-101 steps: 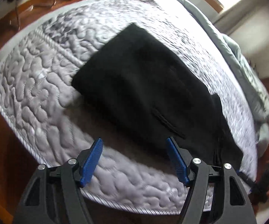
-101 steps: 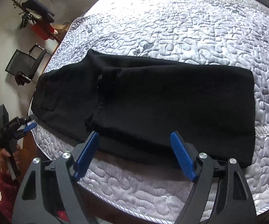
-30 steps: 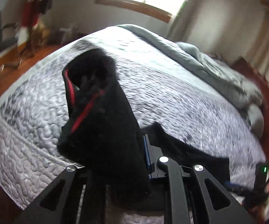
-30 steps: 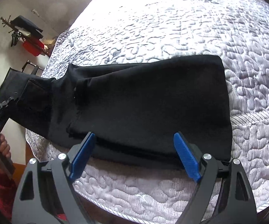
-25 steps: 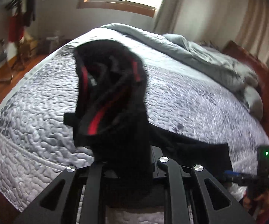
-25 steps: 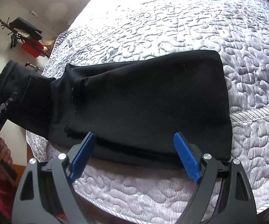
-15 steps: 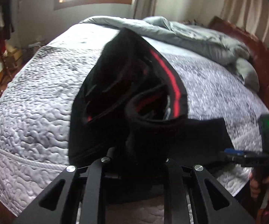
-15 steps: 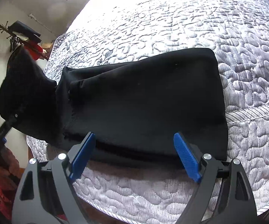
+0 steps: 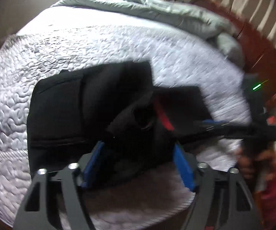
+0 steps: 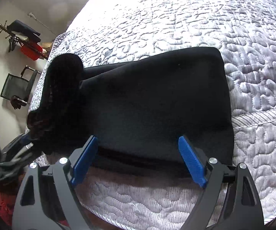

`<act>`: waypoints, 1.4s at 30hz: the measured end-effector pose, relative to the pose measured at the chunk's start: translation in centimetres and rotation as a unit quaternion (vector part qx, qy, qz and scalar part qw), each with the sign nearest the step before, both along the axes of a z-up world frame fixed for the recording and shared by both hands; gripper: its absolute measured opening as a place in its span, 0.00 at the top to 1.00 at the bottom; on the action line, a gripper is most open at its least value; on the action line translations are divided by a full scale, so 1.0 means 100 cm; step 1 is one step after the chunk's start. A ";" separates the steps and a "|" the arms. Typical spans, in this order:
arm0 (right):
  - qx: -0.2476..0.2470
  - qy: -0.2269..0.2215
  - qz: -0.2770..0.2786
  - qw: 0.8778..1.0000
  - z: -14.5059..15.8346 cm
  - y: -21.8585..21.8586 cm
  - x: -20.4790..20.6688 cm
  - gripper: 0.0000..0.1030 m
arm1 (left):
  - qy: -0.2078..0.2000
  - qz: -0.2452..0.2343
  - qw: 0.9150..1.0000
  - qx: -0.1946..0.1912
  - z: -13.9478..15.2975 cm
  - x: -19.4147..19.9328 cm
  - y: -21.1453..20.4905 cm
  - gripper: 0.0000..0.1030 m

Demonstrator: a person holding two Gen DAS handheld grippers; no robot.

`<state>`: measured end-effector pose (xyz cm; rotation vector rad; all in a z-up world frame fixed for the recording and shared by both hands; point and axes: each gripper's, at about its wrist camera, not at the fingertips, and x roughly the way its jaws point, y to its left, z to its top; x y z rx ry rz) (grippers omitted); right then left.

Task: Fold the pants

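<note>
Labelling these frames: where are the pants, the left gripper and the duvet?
pants [image 10: 157,95], right wrist view, flat folded middle.
left gripper [image 9: 138,164], left wrist view, midway between fingertips.
duvet [image 9: 157,11], left wrist view, crumpled middle.

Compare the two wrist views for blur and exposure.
Left wrist view: motion-smeared, worst toward the right, where the other hand-held gripper streaks. Right wrist view: sharp; quilted mattress overexposed toward the top; black pants too dark for detail.

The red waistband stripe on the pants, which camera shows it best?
The left wrist view: the red waistband stripe shows on the bunched end of the pants ahead of the open left gripper. The right wrist view shows only black fabric.
</note>
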<state>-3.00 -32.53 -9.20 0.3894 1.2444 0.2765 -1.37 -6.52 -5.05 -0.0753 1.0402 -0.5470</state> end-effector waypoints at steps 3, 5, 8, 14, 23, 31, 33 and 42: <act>-0.003 -0.017 0.010 1.000 0.014 0.003 -0.001 0.17 | -0.018 0.019 0.999 -0.026 0.025 -0.003 0.023 0.18; -0.017 -0.017 0.015 1.000 0.017 0.006 0.000 0.17 | -0.038 0.052 0.998 0.004 0.032 0.002 0.041 0.15; -0.039 0.011 0.018 0.999 0.001 0.009 0.004 0.17 | -0.021 0.111 0.991 0.072 0.010 0.022 0.069 0.15; -0.058 0.025 0.024 0.998 -0.006 0.014 0.008 0.14 | 0.055 0.129 0.983 0.119 -0.059 0.039 0.083 0.14; 0.003 -0.017 0.084 0.996 0.058 0.071 0.001 0.15 | 0.023 0.164 0.983 0.075 -0.023 0.027 0.106 0.15; 0.006 0.020 0.119 0.993 0.038 0.117 0.012 0.21 | 0.037 0.166 0.979 0.112 -0.033 0.027 0.119 0.14; -0.006 0.024 0.126 0.992 0.036 0.127 0.016 0.41 | 0.052 0.163 0.978 0.119 -0.041 0.030 0.118 0.13; 0.017 -0.017 0.158 0.987 0.059 0.123 0.011 0.92 | 0.067 0.158 0.980 0.099 -0.055 0.033 0.116 0.06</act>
